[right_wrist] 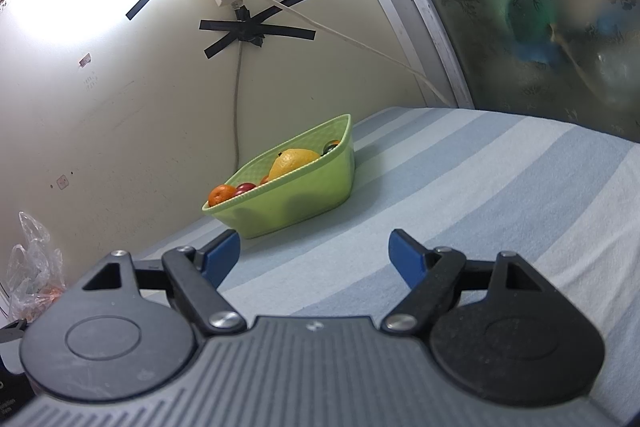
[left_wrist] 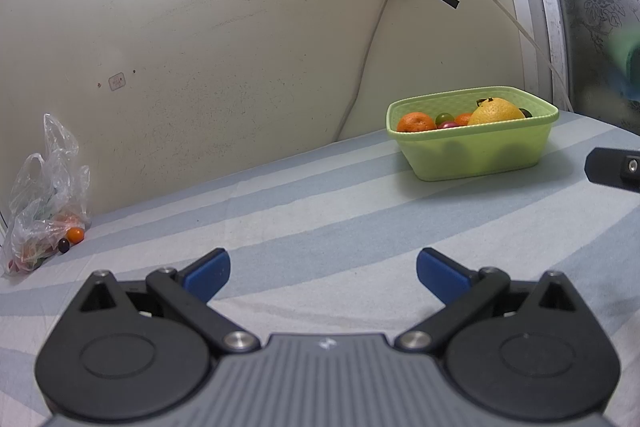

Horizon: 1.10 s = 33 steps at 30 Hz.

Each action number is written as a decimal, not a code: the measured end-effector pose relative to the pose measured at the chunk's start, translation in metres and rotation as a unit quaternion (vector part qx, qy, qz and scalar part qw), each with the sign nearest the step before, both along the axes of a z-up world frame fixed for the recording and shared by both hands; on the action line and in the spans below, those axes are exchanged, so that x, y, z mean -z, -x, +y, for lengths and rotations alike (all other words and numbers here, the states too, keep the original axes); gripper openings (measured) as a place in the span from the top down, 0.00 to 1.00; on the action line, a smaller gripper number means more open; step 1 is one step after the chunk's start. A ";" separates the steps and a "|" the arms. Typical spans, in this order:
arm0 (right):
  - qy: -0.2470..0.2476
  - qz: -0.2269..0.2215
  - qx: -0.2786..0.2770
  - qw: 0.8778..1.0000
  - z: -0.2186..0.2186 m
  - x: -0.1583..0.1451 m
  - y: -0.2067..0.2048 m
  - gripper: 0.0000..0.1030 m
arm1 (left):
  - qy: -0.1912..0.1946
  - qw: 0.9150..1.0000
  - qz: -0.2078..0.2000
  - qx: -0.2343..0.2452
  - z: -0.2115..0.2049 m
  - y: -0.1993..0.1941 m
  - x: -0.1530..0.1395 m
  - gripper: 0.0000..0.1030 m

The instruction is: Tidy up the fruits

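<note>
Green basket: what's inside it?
The green basket holds a large yellow citrus, two oranges, a green grape and a reddish one. The basket wall hides whatever lies lower down.

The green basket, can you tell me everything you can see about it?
The green basket is a light green rectangular tub that looks like plastic, with a woven-pattern rim and smooth, slightly see-through walls. It sits upright on the striped cloth close to the wall. Inside are a big yellow fruit, orange tangerines and small round fruits. Nothing grips it.
</note>
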State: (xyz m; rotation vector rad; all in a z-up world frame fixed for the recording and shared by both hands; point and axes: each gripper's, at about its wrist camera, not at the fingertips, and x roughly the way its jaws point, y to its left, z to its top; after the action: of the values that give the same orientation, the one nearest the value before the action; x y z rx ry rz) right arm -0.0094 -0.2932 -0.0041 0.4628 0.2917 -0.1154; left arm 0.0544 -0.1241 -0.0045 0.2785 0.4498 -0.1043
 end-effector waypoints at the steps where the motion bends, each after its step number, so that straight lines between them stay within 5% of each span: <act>1: 0.000 0.000 0.000 1.000 0.000 0.000 0.000 0.19 | 0.001 1.000 0.000 0.001 0.000 0.000 0.000 0.00; 33: -0.012 -0.028 -0.031 0.999 -0.005 0.001 0.003 0.19 | 0.001 1.000 -0.007 -0.003 0.002 0.000 -0.001 0.00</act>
State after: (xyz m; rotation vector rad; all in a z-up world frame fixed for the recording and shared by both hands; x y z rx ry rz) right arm -0.0124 -0.2983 -0.0055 0.4785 0.2526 -0.0378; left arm 0.0545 -0.1220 -0.0034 0.2749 0.4364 -0.0968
